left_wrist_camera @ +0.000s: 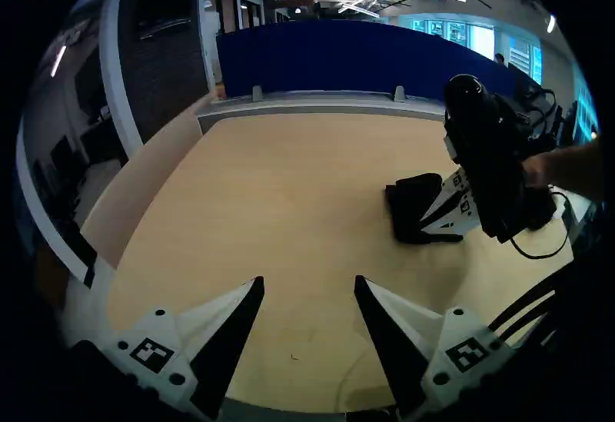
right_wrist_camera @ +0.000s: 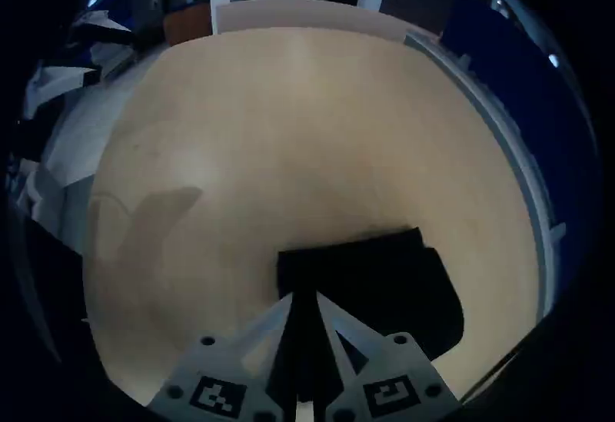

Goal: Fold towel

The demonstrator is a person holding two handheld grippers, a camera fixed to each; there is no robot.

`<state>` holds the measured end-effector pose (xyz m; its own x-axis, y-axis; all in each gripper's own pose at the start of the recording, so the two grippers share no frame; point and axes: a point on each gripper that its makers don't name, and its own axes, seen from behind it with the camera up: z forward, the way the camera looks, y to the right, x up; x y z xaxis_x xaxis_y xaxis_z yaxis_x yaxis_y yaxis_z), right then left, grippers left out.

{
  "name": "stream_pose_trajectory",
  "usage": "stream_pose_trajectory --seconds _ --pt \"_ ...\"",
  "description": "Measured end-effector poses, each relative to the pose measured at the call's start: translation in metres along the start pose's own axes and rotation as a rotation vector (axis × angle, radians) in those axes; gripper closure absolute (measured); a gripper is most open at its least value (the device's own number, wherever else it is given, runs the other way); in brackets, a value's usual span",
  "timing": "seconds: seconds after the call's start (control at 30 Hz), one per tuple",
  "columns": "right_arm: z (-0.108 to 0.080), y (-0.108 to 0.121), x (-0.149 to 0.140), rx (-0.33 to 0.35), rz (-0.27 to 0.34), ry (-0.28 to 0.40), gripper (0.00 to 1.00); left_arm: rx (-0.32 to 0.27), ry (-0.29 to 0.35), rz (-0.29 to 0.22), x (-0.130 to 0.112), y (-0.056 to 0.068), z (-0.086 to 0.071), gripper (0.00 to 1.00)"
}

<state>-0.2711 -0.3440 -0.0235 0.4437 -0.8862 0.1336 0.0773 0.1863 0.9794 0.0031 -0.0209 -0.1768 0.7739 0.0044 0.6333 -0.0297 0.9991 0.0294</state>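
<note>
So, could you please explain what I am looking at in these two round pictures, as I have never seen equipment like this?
There is no robot here: a person holds a two-finger gripper in each hand, and a fisheye camera rides on each, looking along its fingers. In the left gripper view, the left gripper shows at the bottom, fingers open and holding nothing, above a light wooden table. Farther off, a hand holds the right gripper at a dark folded towel. The right gripper view looks along that gripper's own fingers, which are close together at the towel's edge. Whether they pinch the cloth is hard to tell.
</note>
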Motion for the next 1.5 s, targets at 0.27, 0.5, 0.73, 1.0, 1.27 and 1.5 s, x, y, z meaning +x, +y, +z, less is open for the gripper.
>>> stream_pose_trajectory --seconds 0.27,0.5,0.73,1.0,1.27,1.5 --pt "-0.001 0.001 -0.001 0.004 0.021 0.013 0.93 -0.008 -0.001 -0.006 0.001 0.001 0.003 0.13" --pt "-0.005 0.005 0.002 -0.004 0.040 0.030 0.87 -0.010 0.000 0.001 0.004 0.003 0.004 0.13" --pt "-0.014 0.006 0.002 -0.012 0.049 0.047 0.66 -0.012 0.000 -0.003 0.004 0.004 0.006 0.13" --pt "-0.027 0.009 0.003 -0.029 0.077 0.088 0.24 -0.017 0.003 -0.001 0.006 0.008 0.005 0.14" --pt "-0.039 0.012 -0.004 -0.047 0.117 0.106 0.22 -0.026 0.008 0.003 0.010 0.014 0.006 0.13" --pt "-0.050 0.010 -0.027 -0.065 0.160 0.097 0.22 -0.032 0.009 0.010 0.013 0.019 0.008 0.13"
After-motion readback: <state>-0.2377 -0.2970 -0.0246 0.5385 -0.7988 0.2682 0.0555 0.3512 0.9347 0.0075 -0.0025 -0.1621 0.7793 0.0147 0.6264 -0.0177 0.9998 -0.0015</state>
